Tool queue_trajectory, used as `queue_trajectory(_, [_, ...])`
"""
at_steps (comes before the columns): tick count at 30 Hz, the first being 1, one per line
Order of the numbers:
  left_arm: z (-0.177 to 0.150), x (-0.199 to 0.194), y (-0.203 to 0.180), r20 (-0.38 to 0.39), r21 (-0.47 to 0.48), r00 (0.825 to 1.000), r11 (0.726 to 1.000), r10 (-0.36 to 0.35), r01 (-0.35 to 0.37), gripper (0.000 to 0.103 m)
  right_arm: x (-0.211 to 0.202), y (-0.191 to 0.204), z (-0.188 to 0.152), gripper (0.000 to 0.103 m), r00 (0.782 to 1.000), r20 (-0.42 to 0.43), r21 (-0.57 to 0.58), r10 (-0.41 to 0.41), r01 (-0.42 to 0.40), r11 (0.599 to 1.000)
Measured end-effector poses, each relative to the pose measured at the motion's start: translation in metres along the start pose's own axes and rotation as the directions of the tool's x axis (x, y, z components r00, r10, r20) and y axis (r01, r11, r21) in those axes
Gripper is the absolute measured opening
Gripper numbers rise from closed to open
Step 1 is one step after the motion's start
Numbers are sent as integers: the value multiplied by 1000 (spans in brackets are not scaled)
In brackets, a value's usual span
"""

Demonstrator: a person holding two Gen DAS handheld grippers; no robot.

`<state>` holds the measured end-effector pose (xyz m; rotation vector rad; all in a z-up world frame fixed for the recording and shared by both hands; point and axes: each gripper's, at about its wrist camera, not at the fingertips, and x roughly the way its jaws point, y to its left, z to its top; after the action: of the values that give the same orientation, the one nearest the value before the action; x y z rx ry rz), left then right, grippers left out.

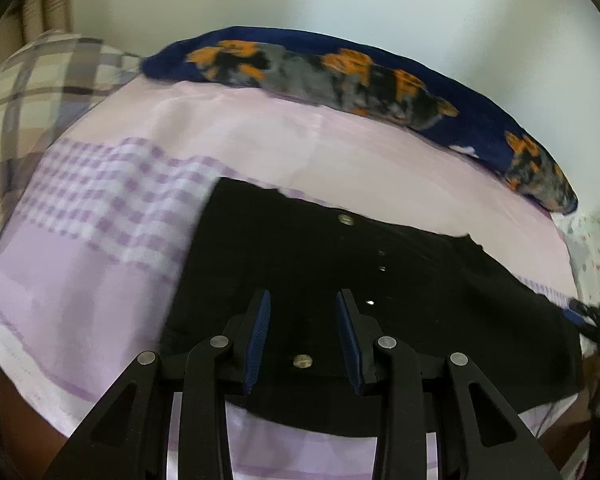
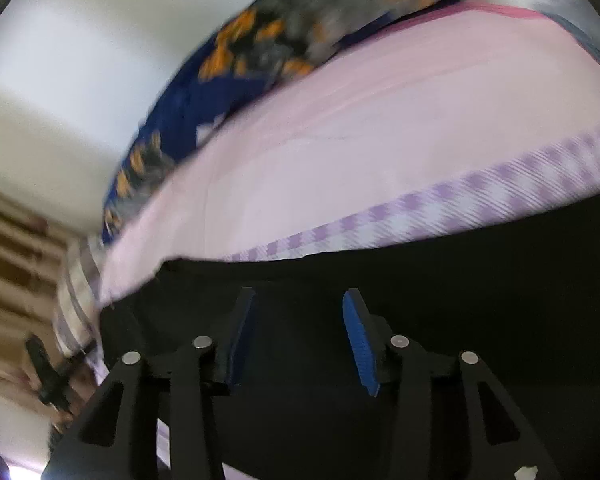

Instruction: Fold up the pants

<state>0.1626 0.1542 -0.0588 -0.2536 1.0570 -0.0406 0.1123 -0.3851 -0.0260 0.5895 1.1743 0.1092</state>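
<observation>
Black pants point(image 1: 320, 264) lie flat on a lilac bed sheet point(image 1: 100, 280), with metal buttons showing near the waist. My left gripper point(image 1: 303, 300) is open and empty, hovering just above the near part of the pants. In the right wrist view the pants point(image 2: 440, 300) fill the lower half, their edge running along a checked purple stripe. My right gripper point(image 2: 300, 300) is open and empty above the dark cloth. The other gripper point(image 1: 596, 316) shows at the right edge of the left wrist view.
A dark blue blanket with orange and grey print point(image 1: 340, 76) lies along the wall at the far side of the bed. A plaid pillow point(image 1: 40, 92) sits at the far left. A white wall point(image 1: 340, 0) stands behind.
</observation>
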Motion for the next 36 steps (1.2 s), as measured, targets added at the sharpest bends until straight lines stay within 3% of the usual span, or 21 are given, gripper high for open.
queue_trajectory(5, [-5,13,-21,-22,58,1000,998,-11,12,36,35,11,12,45,992,-120,-79,-46,37,996])
queue_trajectory(7, [-6,20,-29,-32,84,999,996,-15,17,36,40,18,12,22,991,-130,-111,-41,26,993])
queue_trajectory(10, [-8,28,-41,-48,107,998,994,-29,34,36,40,28,4,12,990,-109,-196,-91,68,978])
queue_trajectory(16, [-6,41,-78,-67,156,995,984,-76,86,36,24,37,0,11,989,62,-198,-135,144,969])
queue_trajectory(19, [-5,47,-100,-75,189,991,974,-112,125,36,38,32,-1,13,983,46,-189,-178,184,965])
queue_trajectory(21, [-5,51,-111,-79,203,988,968,-133,147,36,42,26,1,19,985,37,-163,-168,172,972])
queue_trajectory(22, [-4,54,-120,-87,212,985,964,-146,162,36,42,23,3,28,985,37,-145,-171,174,974])
queue_trajectory(25, [-5,61,-137,-100,228,981,956,-165,184,36,25,15,3,29,987,85,-102,-134,143,984])
queue_trajectory(28, [-6,68,-152,-115,247,976,947,-182,206,36,-13,-4,8,29,974,161,-66,-161,173,983])
queue_trajectory(30, [-7,71,-158,-124,251,974,944,-189,215,36,-40,-32,11,30,953,197,-13,-229,237,972])
queue_trajectory(36, [-12,83,-178,-152,264,968,936,-200,235,36,-80,-113,17,32,882,158,92,-443,434,896])
